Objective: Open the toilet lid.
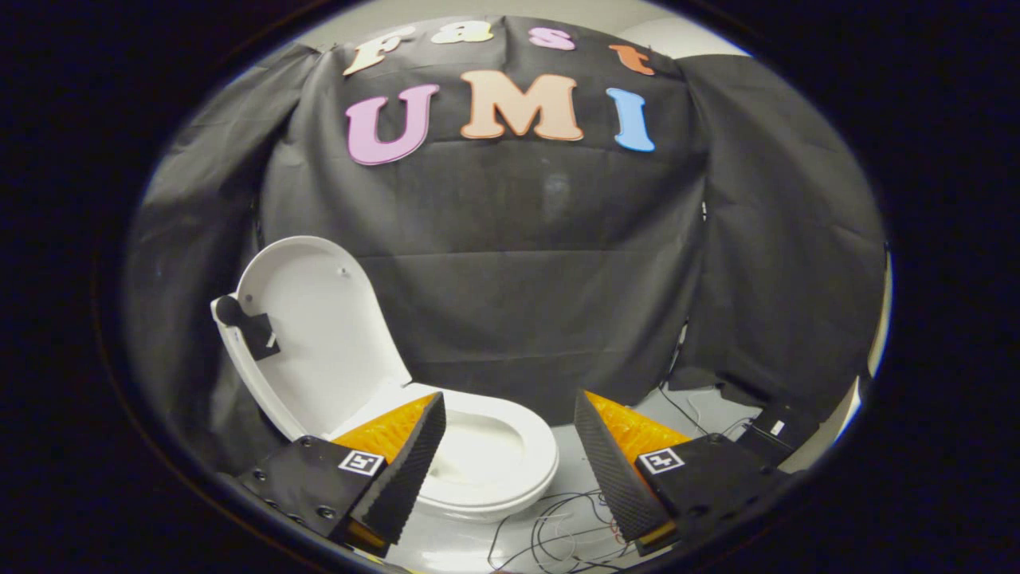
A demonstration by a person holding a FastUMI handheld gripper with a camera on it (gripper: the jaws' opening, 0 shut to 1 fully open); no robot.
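A white toilet [486,458] stands on the floor just ahead of my left finger. Its lid [315,335] is raised upright and leans back toward the black cloth wall, with its pale inner face turned to me. A small dark tab [255,333] sticks out from the lid's left rim. The seat ring [535,446] lies flat over the bowl. My gripper [508,418] is open, with a wide gap between the fingers and nothing held. The left finger [402,470] overlaps the near part of the seat; the right finger [617,470] is off to the toilet's right.
Black cloth [542,263] hangs as a wall behind and beside the toilet. Thin cables [558,530] lie tangled on the pale floor below the gap between the fingers. A dark box [777,430] with a wire sits on the floor beyond the right finger.
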